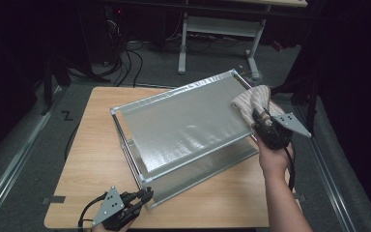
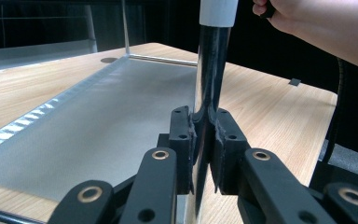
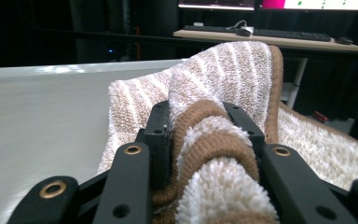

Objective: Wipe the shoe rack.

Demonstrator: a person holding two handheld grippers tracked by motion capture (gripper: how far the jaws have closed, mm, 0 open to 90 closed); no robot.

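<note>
Jaws of the left gripper clamped tight on the shiny upright post at the near corner of the metal shelf rack; in the high view, same gripper low at the table's front edge. Seen along those jaws: lower shelf stretching away, white cap on the post, other hand at top right. Jaws of the right gripper closed on a bunched fold of the striped towel, brown hem squeezed between the pads. From above: right gripper and towel at the far right corner of the top shelf, towel resting on its surface.
</note>
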